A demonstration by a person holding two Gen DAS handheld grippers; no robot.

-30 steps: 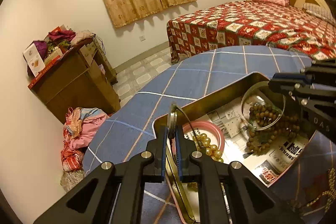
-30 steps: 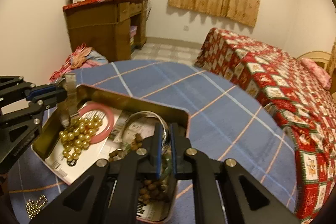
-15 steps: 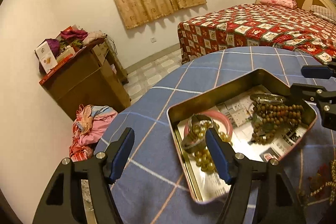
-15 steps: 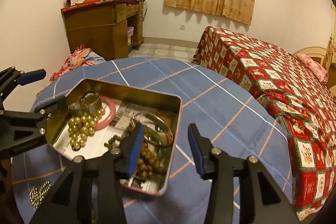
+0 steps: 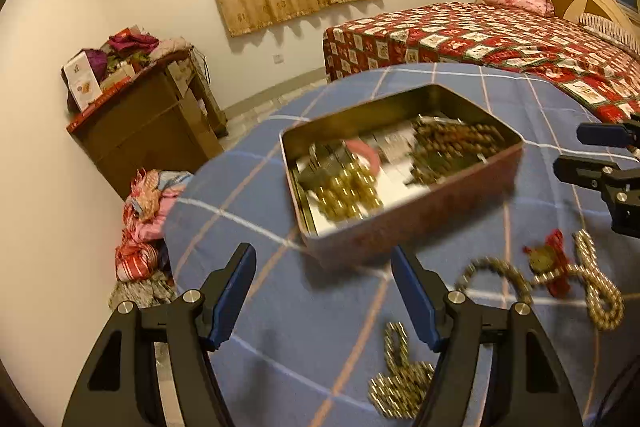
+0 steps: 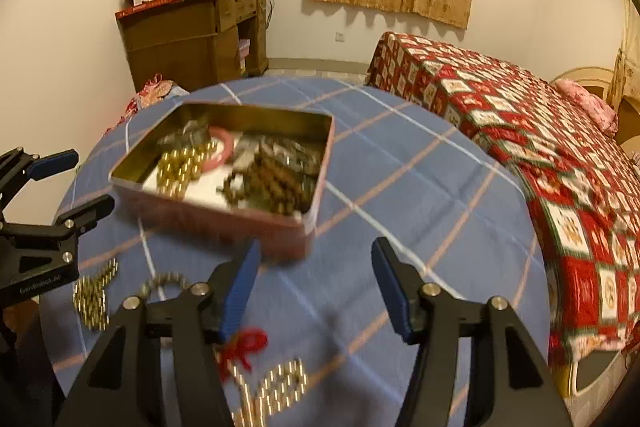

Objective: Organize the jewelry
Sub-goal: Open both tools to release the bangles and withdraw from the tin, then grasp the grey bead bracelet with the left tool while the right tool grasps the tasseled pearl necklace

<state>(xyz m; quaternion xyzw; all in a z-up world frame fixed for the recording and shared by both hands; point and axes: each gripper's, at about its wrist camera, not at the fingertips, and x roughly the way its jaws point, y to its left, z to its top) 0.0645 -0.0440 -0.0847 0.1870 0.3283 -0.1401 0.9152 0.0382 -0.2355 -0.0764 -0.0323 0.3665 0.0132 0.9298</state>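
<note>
Tin: 1 open metal tin [image 5: 404,231] sits on the blue checked tablecloth [image 6: 400,187] ahead of both your grippers, well short of the far edge.
Inside the tin: 1 pink bangle [image 5: 366,151], 1 cluster of gold beads [image 5: 346,193], 1 pile of brown wooden beads [image 5: 452,147], all on printed paper lining; a greyish metal piece at the back left is too smeared to name.
Loose on the cloth: you have 3 gold chains outside the tin in the left wrist view: 1 near chain [image 5: 400,375], 1 curved chain [image 5: 496,273] and 1 looped chain [image 5: 600,291] joined to a red-tasselled charm [image 5: 546,261].
Hard to see: motion blur softens the tin and its contents in both views, so you cannot count single beads; the near chain is partly behind your left finger.
Left gripper [image 5: 324,291]: its jaws stand wide apart with nothing between them, angled down at the cloth just short of the tin's near wall.
Right gripper [image 6: 316,279]: its jaws are opening, only bare cloth between them, angled down near the tin's near right corner.
Room: 1 bed with a red patchwork cover [image 6: 540,131], 1 wooden desk [image 6: 192,35] piled with clutter, 2 curtained windows.
</note>
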